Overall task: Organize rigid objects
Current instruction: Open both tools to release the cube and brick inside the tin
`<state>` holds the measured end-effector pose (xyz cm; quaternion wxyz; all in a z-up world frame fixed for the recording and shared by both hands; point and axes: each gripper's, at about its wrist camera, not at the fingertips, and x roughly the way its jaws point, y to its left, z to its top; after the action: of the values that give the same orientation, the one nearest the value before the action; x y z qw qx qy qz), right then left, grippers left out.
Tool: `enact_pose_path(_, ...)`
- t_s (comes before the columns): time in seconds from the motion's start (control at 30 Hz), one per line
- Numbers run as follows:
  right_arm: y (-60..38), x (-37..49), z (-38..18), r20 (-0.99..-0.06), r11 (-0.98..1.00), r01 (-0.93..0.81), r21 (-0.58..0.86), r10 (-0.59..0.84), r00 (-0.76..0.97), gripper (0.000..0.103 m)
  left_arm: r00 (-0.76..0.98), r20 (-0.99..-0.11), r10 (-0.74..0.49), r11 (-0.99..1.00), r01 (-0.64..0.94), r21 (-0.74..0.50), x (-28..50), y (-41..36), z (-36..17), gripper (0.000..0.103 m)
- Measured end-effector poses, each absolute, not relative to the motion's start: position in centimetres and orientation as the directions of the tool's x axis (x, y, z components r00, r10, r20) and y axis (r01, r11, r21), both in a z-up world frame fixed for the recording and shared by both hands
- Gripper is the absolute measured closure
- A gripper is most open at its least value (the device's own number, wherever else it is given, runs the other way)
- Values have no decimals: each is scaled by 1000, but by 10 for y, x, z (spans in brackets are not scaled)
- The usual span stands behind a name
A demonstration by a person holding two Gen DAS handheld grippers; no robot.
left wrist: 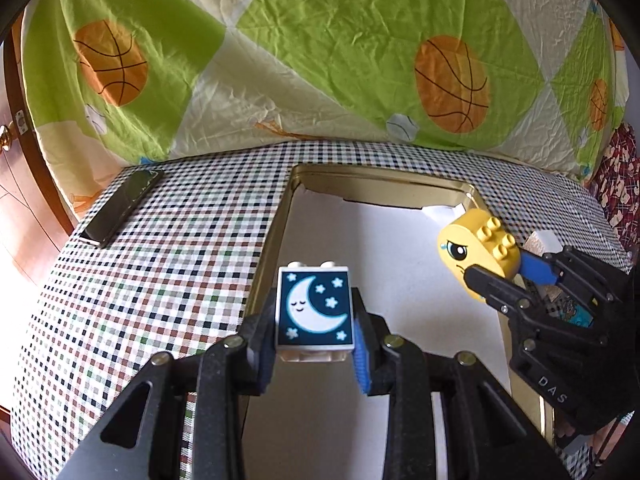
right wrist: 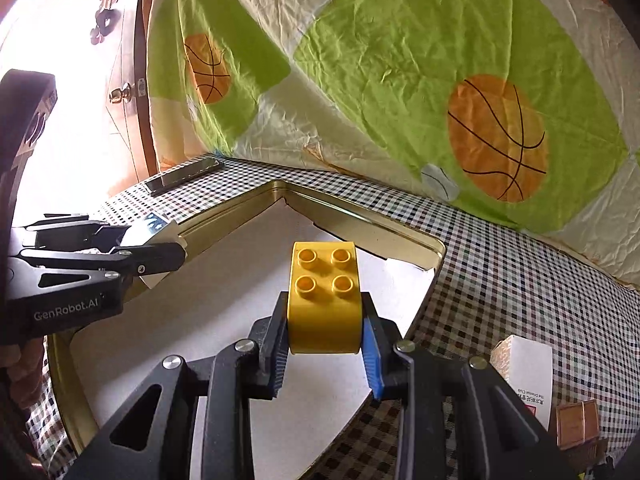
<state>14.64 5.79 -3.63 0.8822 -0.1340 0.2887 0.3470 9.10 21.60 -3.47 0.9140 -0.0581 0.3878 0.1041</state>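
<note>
Moon block in left claw, yellow block in right claw, both above bare tray floor inside its rim.

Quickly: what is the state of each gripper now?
Left gripper: closed, holding the moon block.
Right gripper: closed, holding the yellow block.

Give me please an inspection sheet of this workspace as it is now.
Surface: checked cloth carrying a gold tray lined white.
Job's things: moon block and yellow block, both held above the tray.
Clutter: phone; small boxes beside the tray.
Grippers: left claw shut on moon block; right claw shut on yellow block.
Cables: nothing seen.
Surroundings: basketball quilt, wooden door.
</note>
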Motion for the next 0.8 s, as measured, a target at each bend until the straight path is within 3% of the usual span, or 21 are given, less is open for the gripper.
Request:
enact_pose_path(0.27, 64, 155, -42, -643, 720, -694, -32, 516, 566, 69, 647, -750, 138, 976, -216, -7, 101, 211, -39, 71)
enact_pose_path(0.3, 64, 154, -42, -644, 720, -693, -29, 517, 564, 64, 649, -748, 141, 976, -218, -5, 101, 211, -38, 62)
enact_pose_path(0.33, 62, 153, -41, -641, 725, -688, -30, 515, 570, 58, 655, -742, 142, 975, -224, -11, 100, 211, -36, 41)
enact_pose_path(0.37, 59, 151, -38, -632, 729, -684, -26, 519, 576, 47, 669, -728, 149, 972, -233, -15, 97, 210, -33, 30)
enact_pose_path(0.4, 53, 146, -33, -615, 731, -682, -14, 531, 582, 44, 687, -708, 163, 969, -245, -15, 91, 209, -30, 18)
enact_pose_path(0.53, 17, 118, -17, -568, 739, -674, 6, 557, 606, 44, 762, -626, 165, 968, -245, -43, 63, 189, -16, 16)
enact_pose_path(0.6, -10, 99, -12, -534, 750, -661, -8, 556, 637, 43, 796, -584, 159, 970, -238, -59, 46, 175, -13, 9)
enact_pose_path(0.7, -61, 76, -11, -483, 793, -609, -18, 527, 699, 30, 834, -536, 134, 979, -195, -58, 26, 143, -12, 7)
enact_pose_path(0.8, -108, 68, -18, -485, 835, -551, 6, 484, 729, 27, 852, -516, 88, 990, -131, -48, 16, 108, -14, 7)
